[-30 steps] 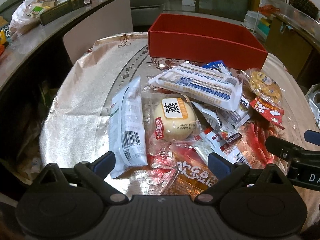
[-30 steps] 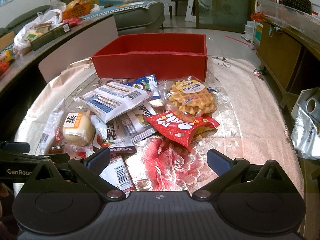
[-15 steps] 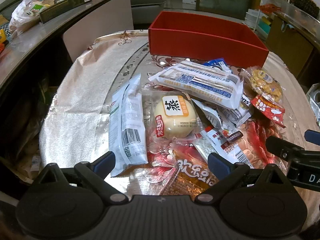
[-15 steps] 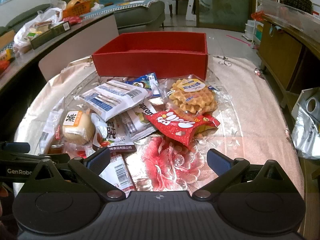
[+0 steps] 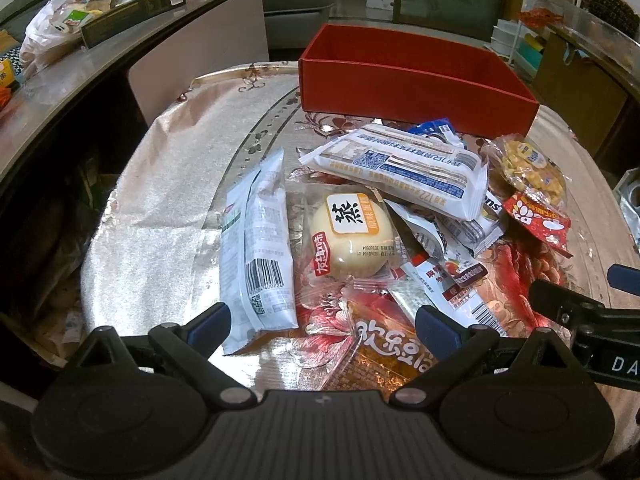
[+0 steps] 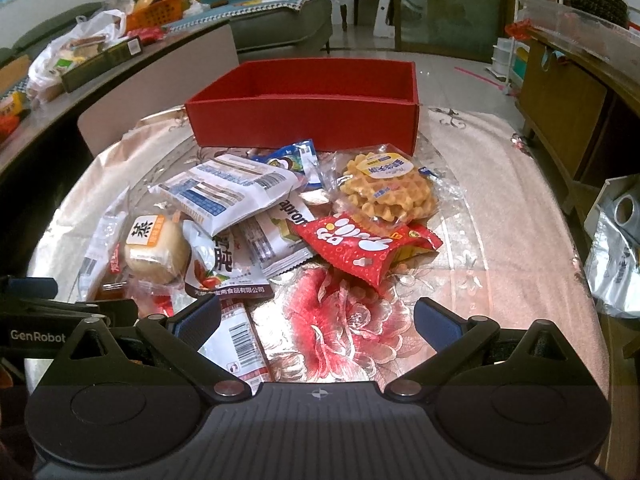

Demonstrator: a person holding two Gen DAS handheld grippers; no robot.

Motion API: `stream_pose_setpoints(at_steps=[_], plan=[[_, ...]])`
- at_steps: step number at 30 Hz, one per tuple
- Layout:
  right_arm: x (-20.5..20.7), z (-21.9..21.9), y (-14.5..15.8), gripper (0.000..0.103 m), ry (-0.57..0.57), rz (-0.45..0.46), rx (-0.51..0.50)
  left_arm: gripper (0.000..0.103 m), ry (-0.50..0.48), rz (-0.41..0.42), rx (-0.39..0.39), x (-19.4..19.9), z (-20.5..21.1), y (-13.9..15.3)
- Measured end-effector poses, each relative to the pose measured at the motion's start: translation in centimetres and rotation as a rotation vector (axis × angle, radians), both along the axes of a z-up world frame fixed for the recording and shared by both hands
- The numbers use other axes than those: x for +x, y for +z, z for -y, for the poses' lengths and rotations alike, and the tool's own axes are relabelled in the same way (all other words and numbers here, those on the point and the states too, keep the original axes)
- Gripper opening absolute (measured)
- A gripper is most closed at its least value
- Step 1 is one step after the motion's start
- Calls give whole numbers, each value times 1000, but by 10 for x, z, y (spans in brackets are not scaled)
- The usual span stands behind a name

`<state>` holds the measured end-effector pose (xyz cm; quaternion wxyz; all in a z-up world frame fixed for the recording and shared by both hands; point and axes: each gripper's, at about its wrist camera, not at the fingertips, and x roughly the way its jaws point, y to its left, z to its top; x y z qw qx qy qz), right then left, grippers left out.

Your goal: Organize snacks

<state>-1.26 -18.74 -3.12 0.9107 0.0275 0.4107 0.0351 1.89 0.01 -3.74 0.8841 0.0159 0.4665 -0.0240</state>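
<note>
Both grippers hang over the near table edge, fingers spread wide, nothing held: left gripper [image 5: 323, 322] low centre of its view, right gripper [image 6: 317, 318] likewise. The snack pile [image 6: 280, 216] sprawls mid-frame, the steamed bun pack [image 5: 350, 236] near its left side, the waffle pack [image 6: 386, 190] touching the red pouch [image 6: 360, 246]. The red box [image 6: 304, 120] sits just behind, top open. Bare tablecloth [image 6: 500, 220] runs right of the pile.
</note>
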Motion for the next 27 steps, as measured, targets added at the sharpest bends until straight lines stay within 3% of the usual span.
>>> stream_pose_setpoints(at_steps=[18, 27], plan=[[5, -5, -2, 103, 30, -48, 0, 95, -3, 6, 15, -1, -4, 3], [-7, -11, 32, 103, 82, 17, 37, 95, -6, 57, 24, -16, -9, 37]])
